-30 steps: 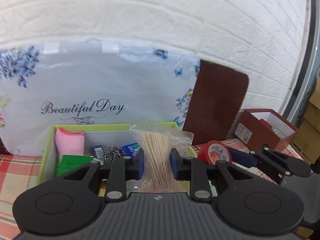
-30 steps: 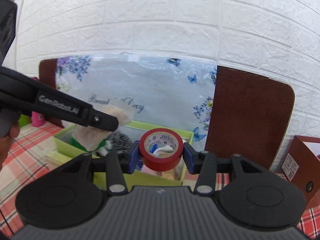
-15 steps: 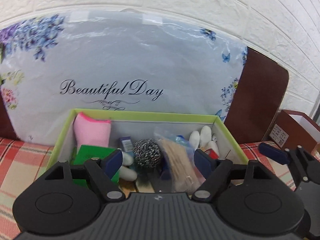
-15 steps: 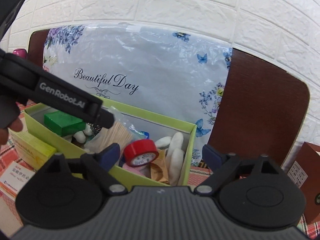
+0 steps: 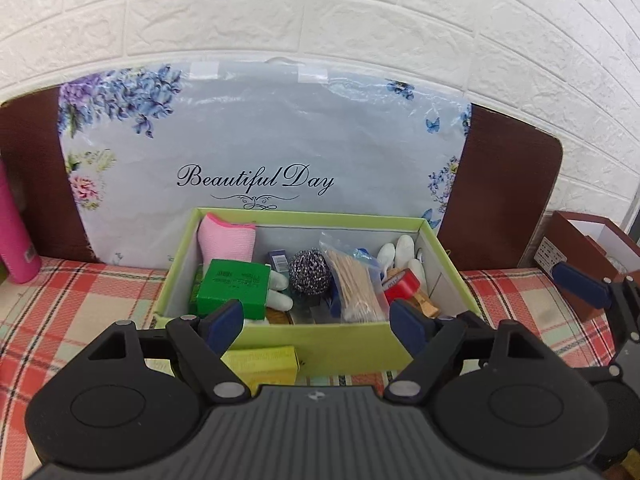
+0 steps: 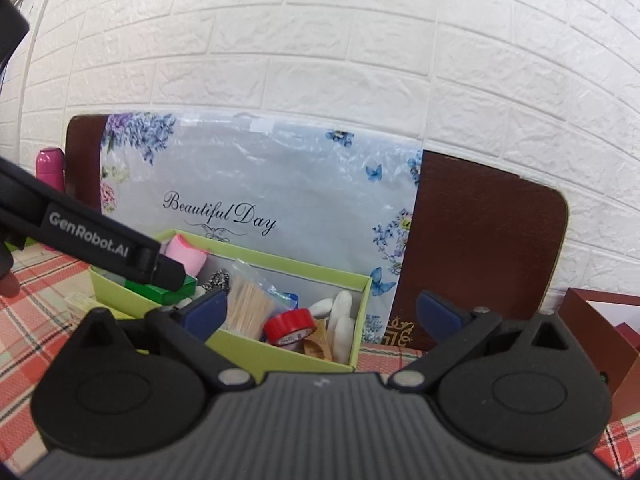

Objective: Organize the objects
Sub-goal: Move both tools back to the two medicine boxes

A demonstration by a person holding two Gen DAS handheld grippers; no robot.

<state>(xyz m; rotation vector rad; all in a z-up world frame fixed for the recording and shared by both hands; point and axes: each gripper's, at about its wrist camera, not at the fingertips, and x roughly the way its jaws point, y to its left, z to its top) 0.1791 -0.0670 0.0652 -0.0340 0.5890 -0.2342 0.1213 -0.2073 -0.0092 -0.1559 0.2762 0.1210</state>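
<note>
Green cardboard box [image 5: 320, 346] on the checked tablecloth [image 5: 80, 304], both my grippers empty before it.

My left view alone looks down on the contents: bagged wooden sticks [image 5: 354, 284], glossy red tape roll [image 5: 402, 282], wiry steel scourer [image 5: 309, 271], green carton [image 5: 234, 285], pink cloth [image 5: 227, 240]. My right view adds my left gripper's arm crossing the box's left end. Left gripper [image 5: 316, 322] gapes wide; right gripper [image 6: 320, 312] is widening its jaws, nothing between.

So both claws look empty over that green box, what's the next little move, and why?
Probably swing the left gripper down to the yellow box lying outside the green box. The tape roll and toothpick bag already sit inside; the right gripper's jaws are opening, empty.
</note>
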